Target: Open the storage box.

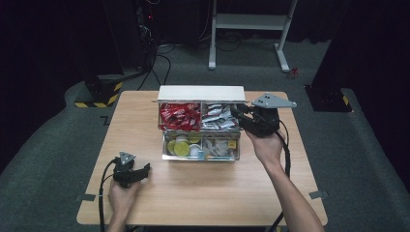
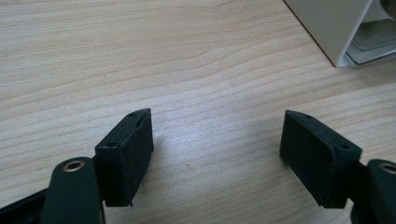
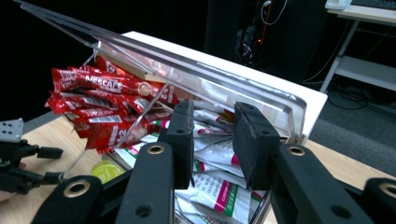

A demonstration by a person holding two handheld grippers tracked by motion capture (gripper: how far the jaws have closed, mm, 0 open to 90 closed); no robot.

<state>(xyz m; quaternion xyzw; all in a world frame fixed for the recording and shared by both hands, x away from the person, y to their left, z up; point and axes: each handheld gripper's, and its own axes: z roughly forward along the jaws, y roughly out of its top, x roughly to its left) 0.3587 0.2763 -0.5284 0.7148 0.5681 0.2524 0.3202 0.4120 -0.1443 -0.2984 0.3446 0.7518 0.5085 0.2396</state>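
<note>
A compartment box (image 1: 200, 158) stands mid-table with its clear lid (image 3: 201, 74) raised. Red Nescafe sachets (image 1: 180, 116) (image 3: 102, 102) fill the back left section and white sachets (image 1: 218, 117) (image 3: 215, 191) the back right one. My right gripper (image 1: 237, 112) (image 3: 213, 135) hangs over the white sachets, just under the lid's edge. Its jaws stand close together with a narrow gap, and I see nothing pressed between the pads. My left gripper (image 1: 145, 169) (image 2: 217, 154) rests low over bare wood at the front left, jaws wide open and empty.
Yellow-lidded cups (image 1: 181, 146) (image 3: 106, 170) and small packets fill the box's front sections. The box's white corner (image 2: 336, 28) shows at the top right of the left gripper view. A white desk frame (image 1: 251, 29) stands on the floor beyond the table.
</note>
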